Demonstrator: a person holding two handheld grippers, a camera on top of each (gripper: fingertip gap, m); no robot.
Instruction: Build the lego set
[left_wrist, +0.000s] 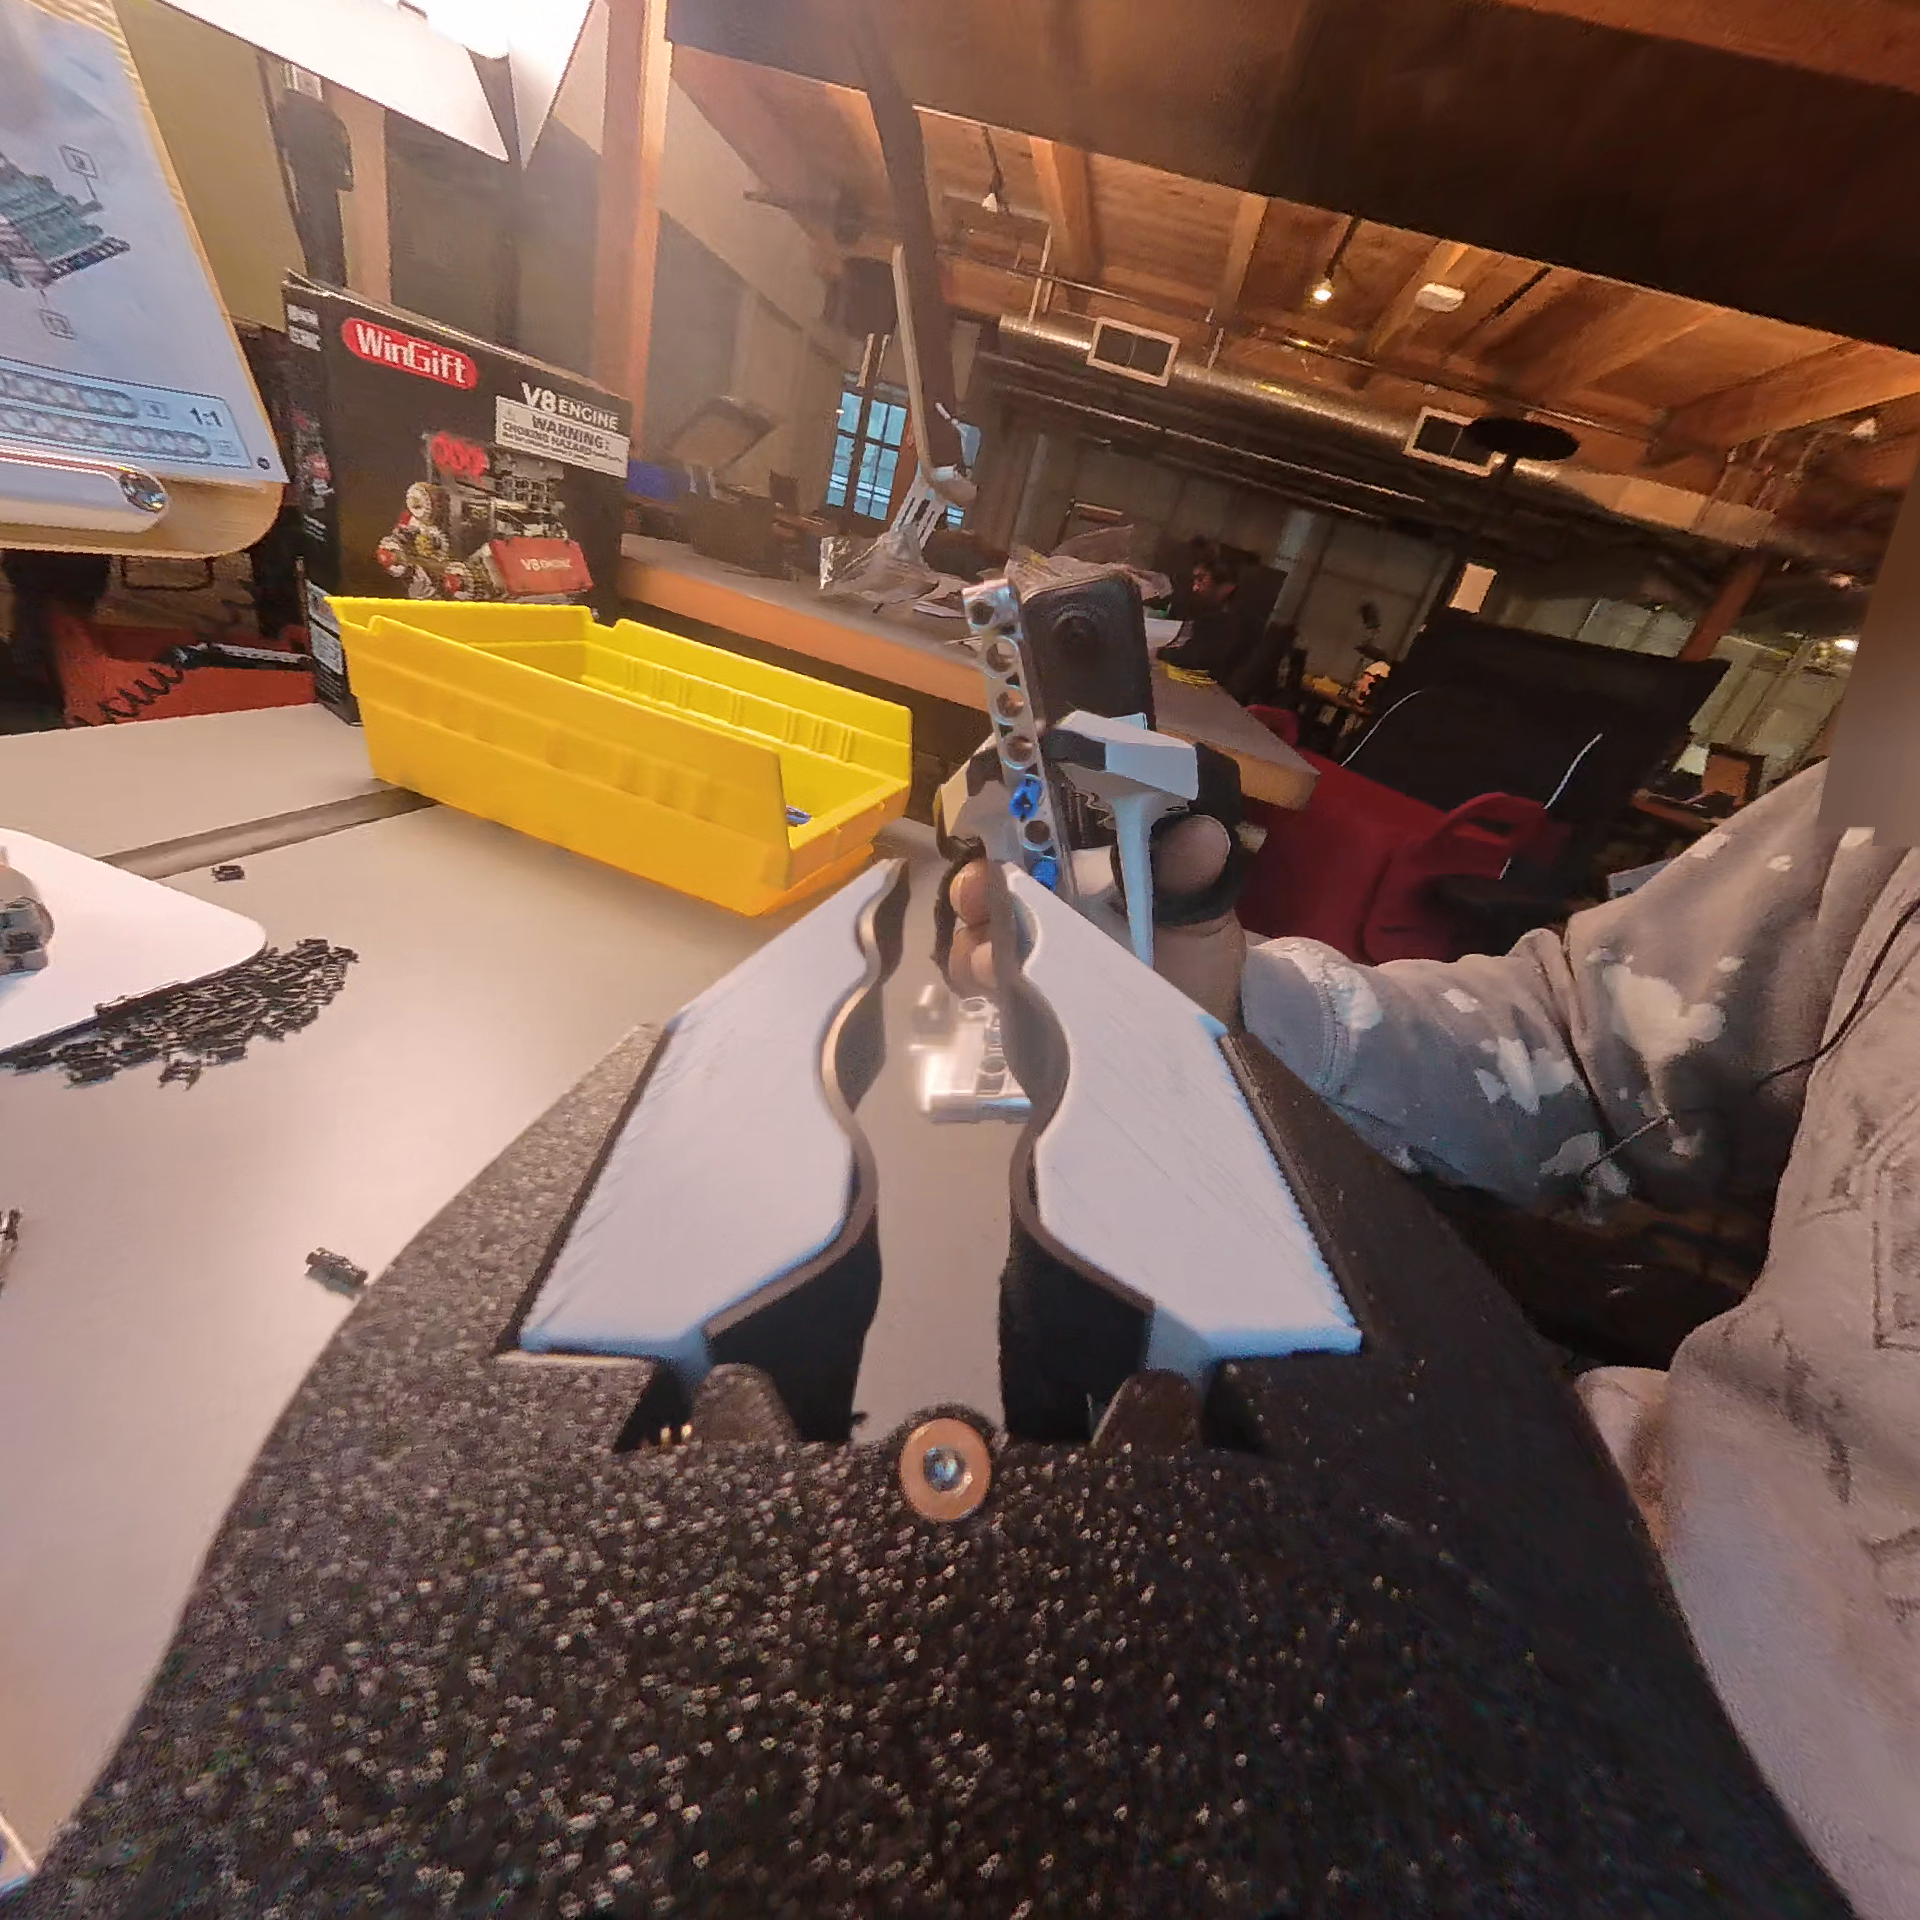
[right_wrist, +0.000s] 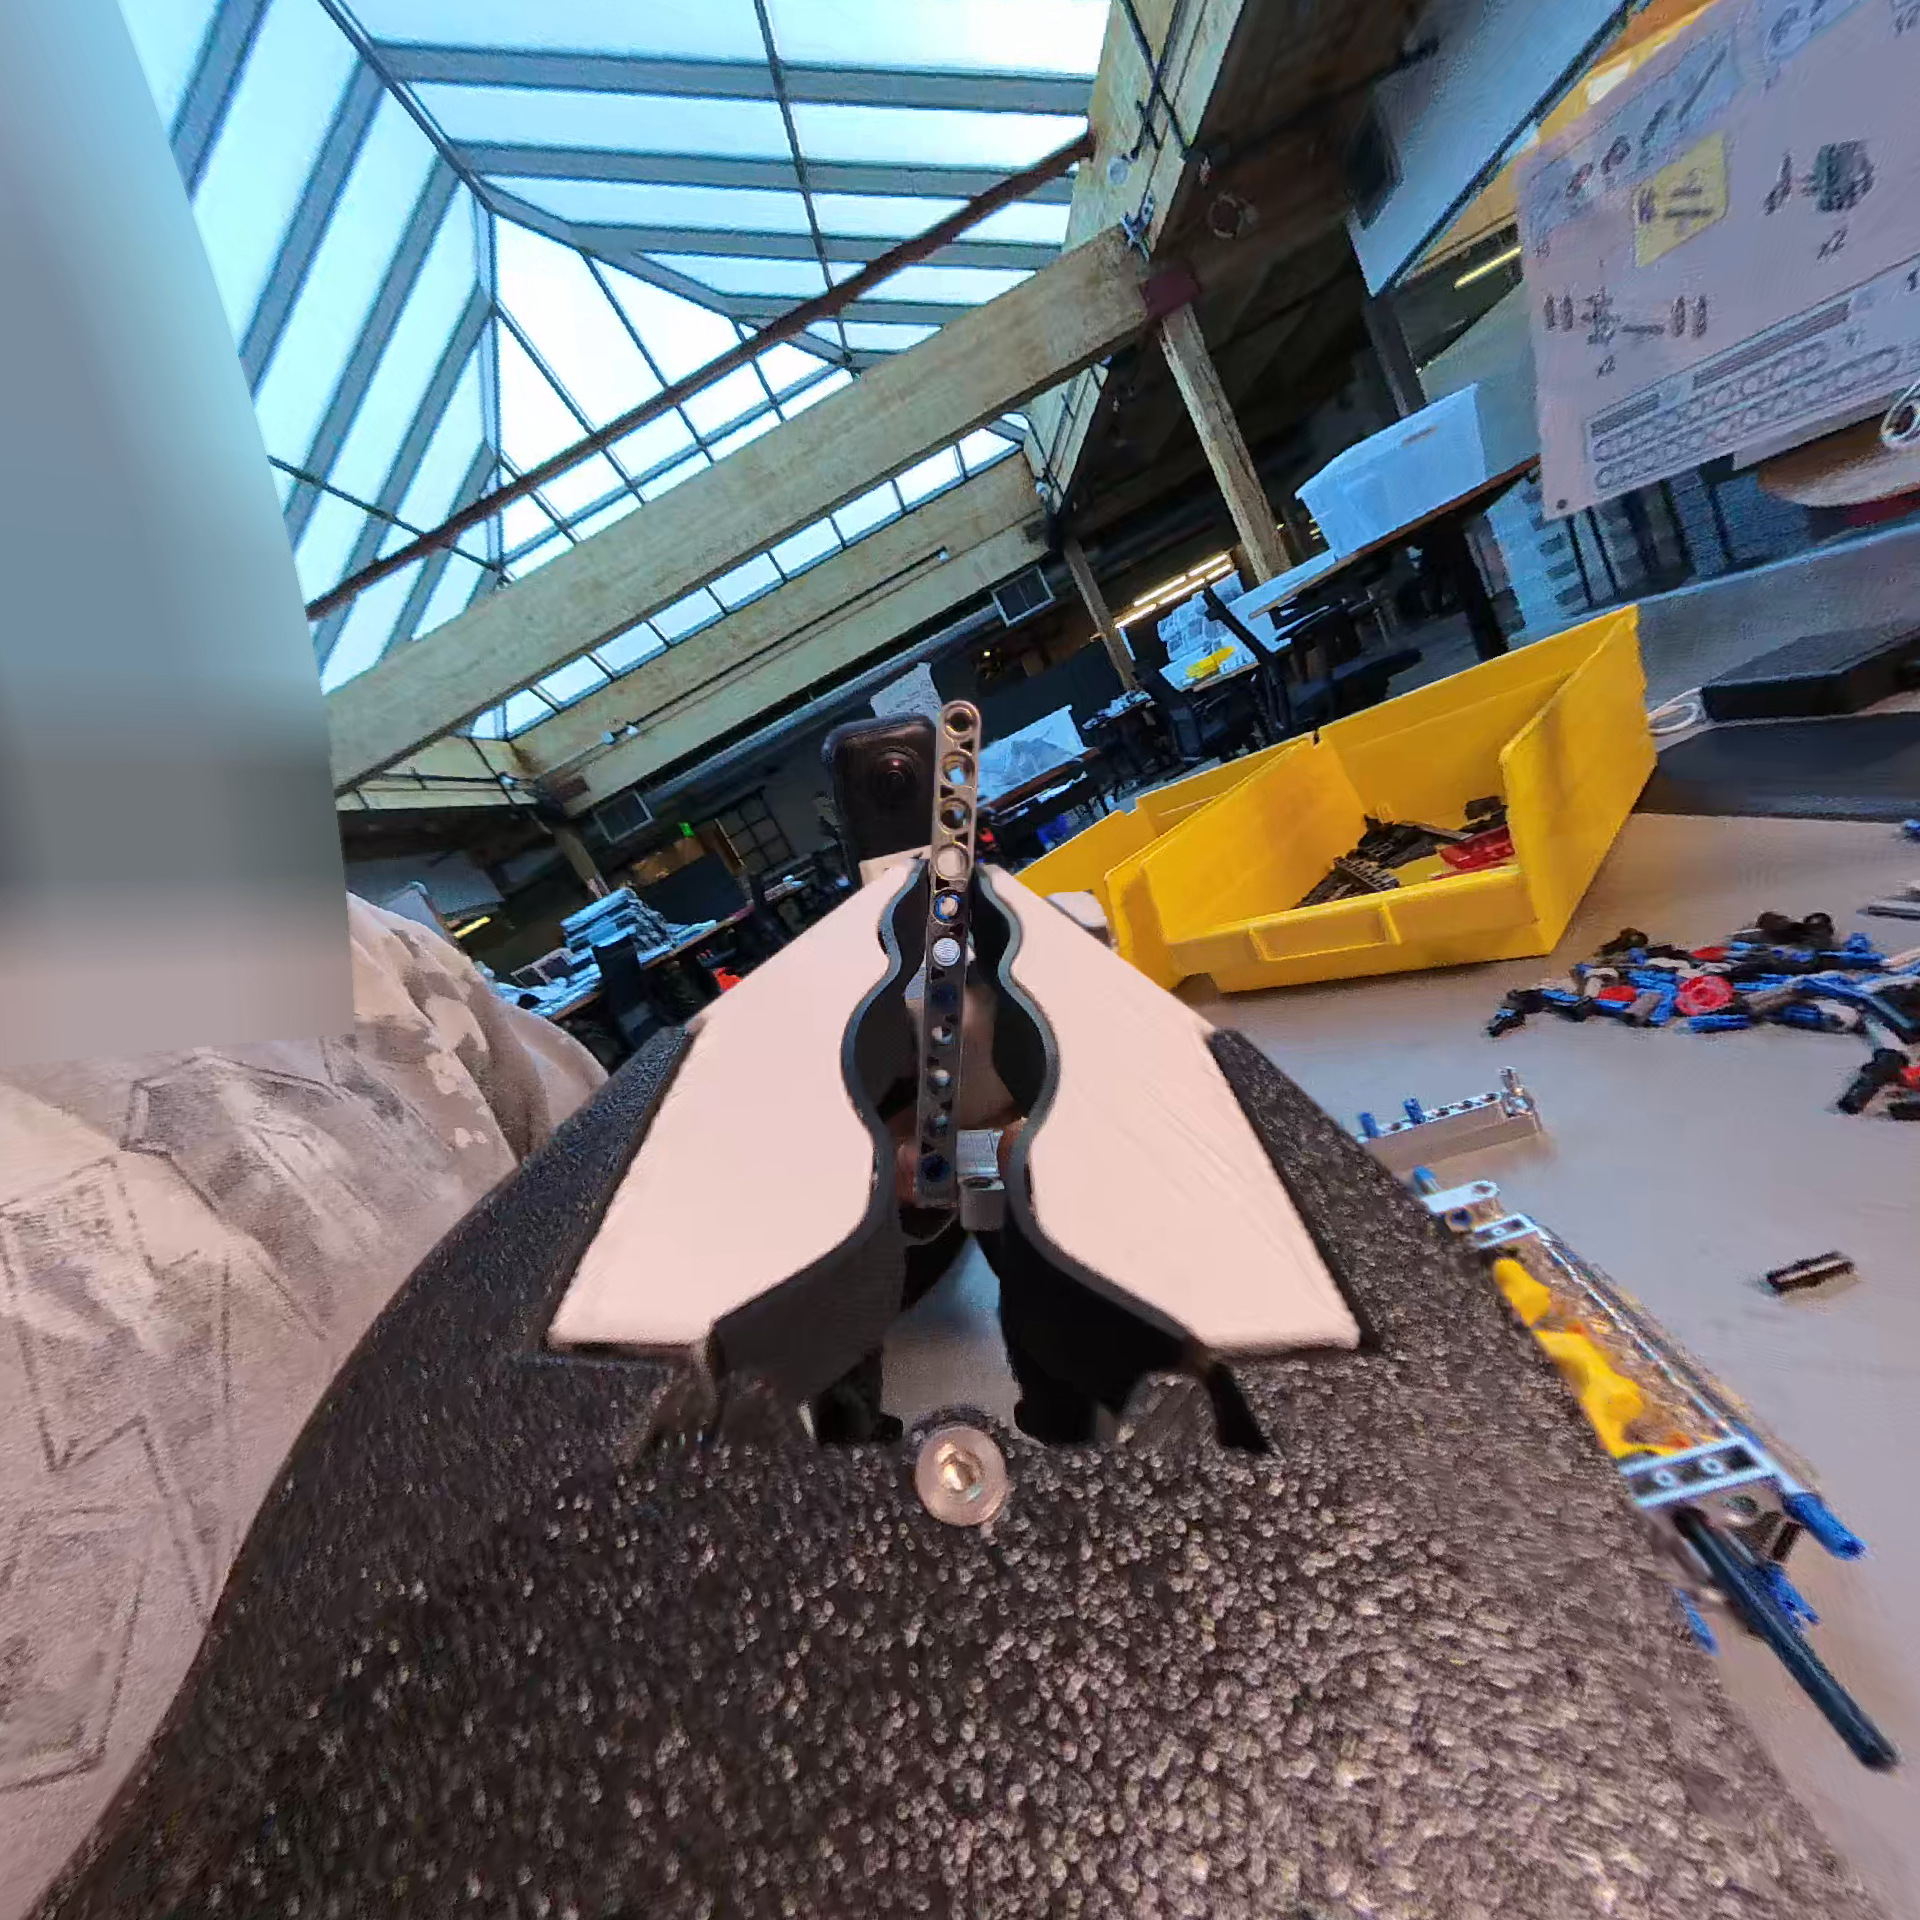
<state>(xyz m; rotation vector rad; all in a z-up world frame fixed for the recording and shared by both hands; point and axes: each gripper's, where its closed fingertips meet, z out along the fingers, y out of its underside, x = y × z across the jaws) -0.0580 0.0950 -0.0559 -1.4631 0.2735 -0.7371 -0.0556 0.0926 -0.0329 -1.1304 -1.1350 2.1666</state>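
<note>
- Grey perforated beam (right_wrist: 940, 1039) stands upright, clamped between the tips of the right gripper (right_wrist: 953, 881), with a small grey block (right_wrist: 979, 1179) at its foot.
- The left gripper (left_wrist: 954, 883) has its jaws flanking the beam's lower end with a gap; whether they pinch it cannot be told.
- Pale tabletop (left_wrist: 468, 1039) carries a heap of black pins (left_wrist: 208, 1008), a long part-built frame (right_wrist: 1621, 1382) and scattered blue and red pieces (right_wrist: 1745, 987).
- Farther off are yellow bins (right_wrist: 1351, 883) and a printed box (left_wrist: 457, 499), then a timber-beamed workshop under a skylight (right_wrist: 623, 260).
</note>
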